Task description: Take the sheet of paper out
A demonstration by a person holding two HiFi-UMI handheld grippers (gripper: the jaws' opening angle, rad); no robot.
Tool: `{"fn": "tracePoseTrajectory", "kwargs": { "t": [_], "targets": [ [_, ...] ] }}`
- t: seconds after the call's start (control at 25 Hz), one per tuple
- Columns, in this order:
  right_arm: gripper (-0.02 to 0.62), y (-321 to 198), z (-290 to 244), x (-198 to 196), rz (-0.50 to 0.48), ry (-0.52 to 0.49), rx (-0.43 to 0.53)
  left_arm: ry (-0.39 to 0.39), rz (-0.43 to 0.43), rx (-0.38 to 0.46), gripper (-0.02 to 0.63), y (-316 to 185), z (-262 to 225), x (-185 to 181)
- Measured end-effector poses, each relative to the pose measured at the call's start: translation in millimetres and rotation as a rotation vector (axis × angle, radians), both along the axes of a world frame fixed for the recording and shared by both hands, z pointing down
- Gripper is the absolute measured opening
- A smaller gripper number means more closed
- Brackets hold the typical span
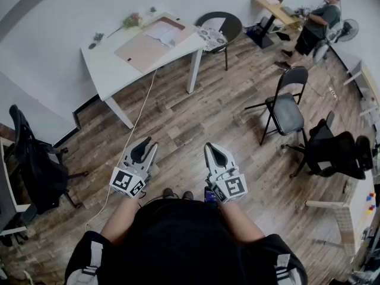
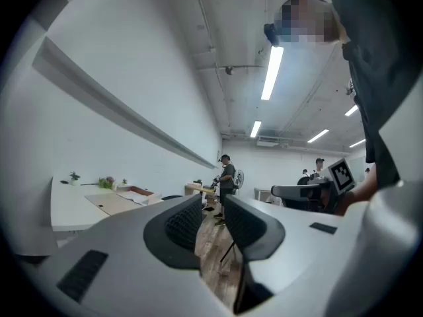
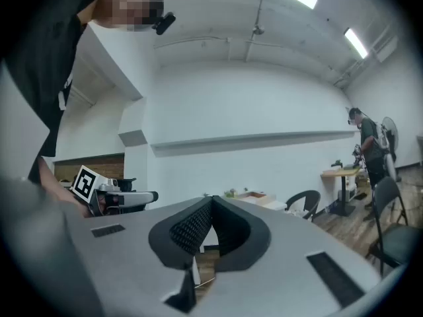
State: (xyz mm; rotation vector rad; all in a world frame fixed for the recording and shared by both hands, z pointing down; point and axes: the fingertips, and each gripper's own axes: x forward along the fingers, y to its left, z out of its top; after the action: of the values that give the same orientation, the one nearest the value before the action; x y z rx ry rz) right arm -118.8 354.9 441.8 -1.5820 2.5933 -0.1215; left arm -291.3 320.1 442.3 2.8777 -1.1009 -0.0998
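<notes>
A white sheet of paper (image 1: pixel 160 31) lies on a flat brown folder (image 1: pixel 139 51) on the white table (image 1: pixel 110 70) at the far left of the room. Both grippers are held at waist height over the wooden floor, far from that table. My left gripper (image 1: pixel 146 148) is open, with a bare gap between its pads (image 2: pixel 184 224). My right gripper (image 1: pixel 212 151) is shut, its pads (image 3: pixel 192 228) meeting at the tips with nothing between them. The left gripper view shows the table (image 2: pixel 73 210) and the folder (image 2: pixel 117 203) small and far off.
A white cable (image 1: pixel 133 129) runs across the floor from the table toward me. A round black chair (image 1: pixel 221 25) stands by the table, a folding chair (image 1: pixel 286 107) and an office chair (image 1: pixel 335 154) to the right, a black chair (image 1: pixel 32 162) to the left. A person (image 1: pixel 317 18) sits at a far desk.
</notes>
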Motion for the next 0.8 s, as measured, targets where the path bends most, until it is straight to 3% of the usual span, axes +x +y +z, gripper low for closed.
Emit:
{"fn": "tracePoseTrajectory", "kwargs": {
  "t": [0.16,0.36,0.8],
  "targets": [
    [0.011,28.5,18.5,22.2,-0.007,0.023,-0.077,0.01,-0.024,-0.018,0.094,30.3,-2.6,8.6],
    [0.011,45.2,4.2,31.4,-0.034,-0.017,-0.008,0.009,-0.029,-0.065,0.094,37.2,4.7,16.8],
    [0.011,55.6,-7.7,74.8,-0.031,0.006,0.041,0.037,-0.047,-0.032,0.094,42.4,-14.9,55.0]
  ]
}}
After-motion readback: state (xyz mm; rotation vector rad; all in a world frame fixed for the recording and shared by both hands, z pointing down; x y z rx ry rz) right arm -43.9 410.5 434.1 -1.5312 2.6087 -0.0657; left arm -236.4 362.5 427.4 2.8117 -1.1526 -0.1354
